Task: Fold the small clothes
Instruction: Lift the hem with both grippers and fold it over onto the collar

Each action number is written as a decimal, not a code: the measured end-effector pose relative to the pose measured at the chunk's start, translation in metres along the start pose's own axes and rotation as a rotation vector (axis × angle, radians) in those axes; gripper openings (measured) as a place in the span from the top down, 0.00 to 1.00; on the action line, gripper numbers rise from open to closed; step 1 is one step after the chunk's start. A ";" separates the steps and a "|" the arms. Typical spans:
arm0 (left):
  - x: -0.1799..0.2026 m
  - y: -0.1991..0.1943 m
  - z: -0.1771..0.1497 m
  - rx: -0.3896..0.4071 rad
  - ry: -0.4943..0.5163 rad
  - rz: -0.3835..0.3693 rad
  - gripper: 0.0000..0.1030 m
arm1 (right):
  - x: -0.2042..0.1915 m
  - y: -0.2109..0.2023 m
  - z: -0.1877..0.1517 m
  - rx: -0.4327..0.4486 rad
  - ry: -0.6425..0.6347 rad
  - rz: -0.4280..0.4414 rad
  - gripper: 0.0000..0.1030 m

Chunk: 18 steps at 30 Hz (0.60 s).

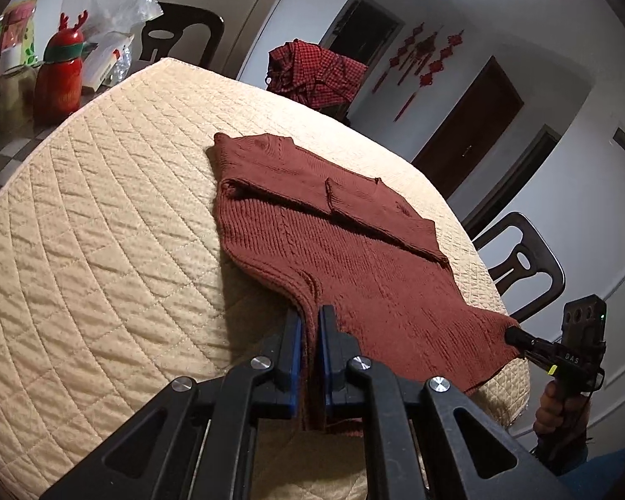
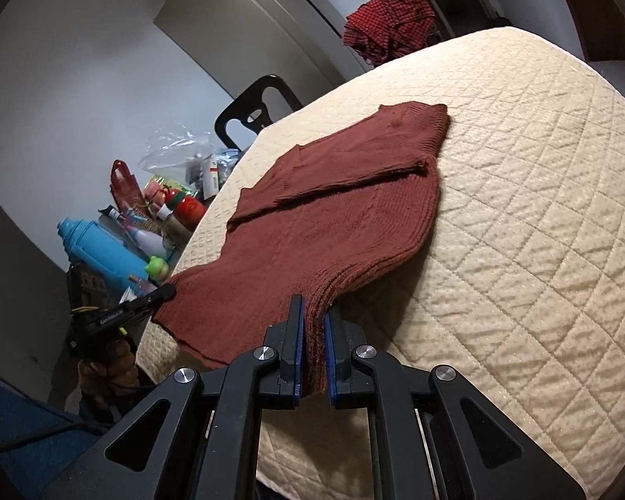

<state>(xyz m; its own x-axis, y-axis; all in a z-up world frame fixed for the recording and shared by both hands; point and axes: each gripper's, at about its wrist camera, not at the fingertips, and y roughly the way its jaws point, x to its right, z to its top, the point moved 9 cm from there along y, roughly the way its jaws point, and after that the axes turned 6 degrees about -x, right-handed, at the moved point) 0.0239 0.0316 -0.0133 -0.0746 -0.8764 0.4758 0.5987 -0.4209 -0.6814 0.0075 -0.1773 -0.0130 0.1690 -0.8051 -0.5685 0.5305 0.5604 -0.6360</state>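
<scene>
The left gripper point(image 1: 310, 325) is pinching the sweater's point(image 1: 333, 225) near edge at lower centre, jaws nearly closed on it. The right gripper point(image 2: 314, 325) is clamping another hem corner likewise, over the quilted table point(image 2: 521, 208).

Left gripper point(image 1: 310, 321), right gripper point(image 2: 314, 321): black angular linkage arms, round silver screws, blue inner pads. Bare-skinned hand point(image 1: 556, 410) on black handle; white lettering, yellow tag, thin cable.

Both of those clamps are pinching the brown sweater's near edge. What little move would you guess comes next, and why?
Probably lifting that edge and carrying it toward the far end. The left gripper and right gripper each clamp a near corner of the sweater, whose sleeves already lie folded across it on the quilted cover.
</scene>
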 end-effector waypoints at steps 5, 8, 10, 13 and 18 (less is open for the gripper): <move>0.003 0.004 0.012 0.019 0.012 -0.011 0.91 | 0.003 0.003 0.014 0.021 0.010 0.016 0.92; 0.004 0.006 0.025 0.042 0.023 -0.014 0.91 | 0.002 0.003 0.027 0.048 0.013 0.031 0.92; 0.005 0.007 0.036 0.061 0.035 -0.015 0.91 | 0.001 0.003 0.036 0.063 0.002 0.034 0.92; 0.007 0.013 0.058 0.088 0.046 -0.020 0.91 | -0.002 0.006 0.059 0.095 -0.010 0.042 0.92; 0.004 0.030 0.096 0.107 0.051 -0.011 0.91 | -0.001 0.016 0.098 0.126 -0.030 0.034 0.92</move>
<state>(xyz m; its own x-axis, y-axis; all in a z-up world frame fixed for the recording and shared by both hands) 0.1182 0.0377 0.0215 -0.1201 -0.8839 0.4519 0.6790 -0.4052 -0.6121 0.0974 -0.1863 0.0285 0.2119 -0.7928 -0.5715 0.6243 0.5597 -0.5450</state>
